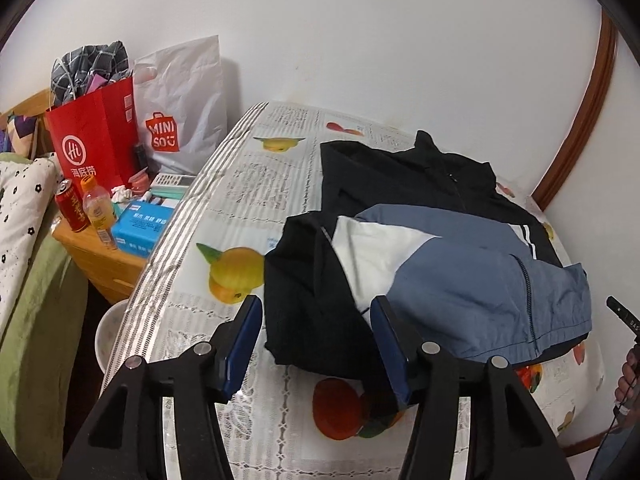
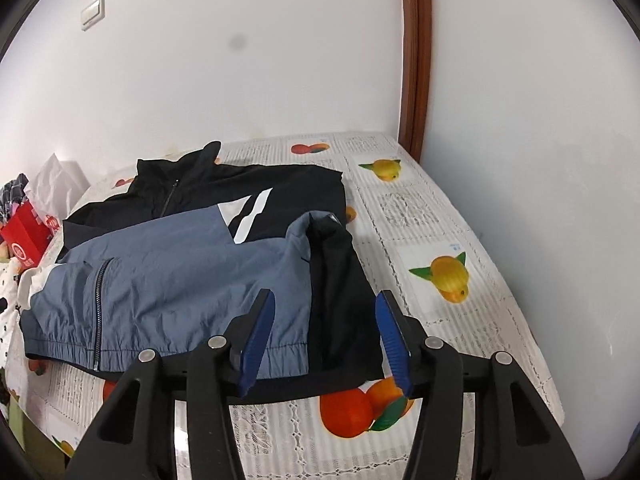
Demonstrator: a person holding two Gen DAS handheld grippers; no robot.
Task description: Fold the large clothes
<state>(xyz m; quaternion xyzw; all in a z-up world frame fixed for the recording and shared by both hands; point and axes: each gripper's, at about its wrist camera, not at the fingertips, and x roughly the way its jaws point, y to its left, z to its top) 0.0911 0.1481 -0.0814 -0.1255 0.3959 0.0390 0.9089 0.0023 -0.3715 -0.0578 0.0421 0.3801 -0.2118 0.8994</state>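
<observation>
Jacket: your black, blue and white jacket (image 1: 440, 256) lies on the fruit-print table (image 1: 240, 184), sleeves laid over the front so it makes a smaller pile.
Left gripper (image 1: 316, 320): your jaws stand open and hold nothing. The black sleeve (image 1: 312, 300) lies flat under them at 12 o'clock.
Right gripper (image 2: 326, 316): open too, nothing held. The hem (image 2: 280, 354) sits just past the blue pads (image 2: 260, 332).
Next fold: likely the hem up toward the collar (image 2: 200, 156) at 11 o'clock.
Not sure: the far jacket edge in the left view is hard to see.
Bags (image 1: 132, 128): at 10 o'clock, off the table, out of your way.
</observation>
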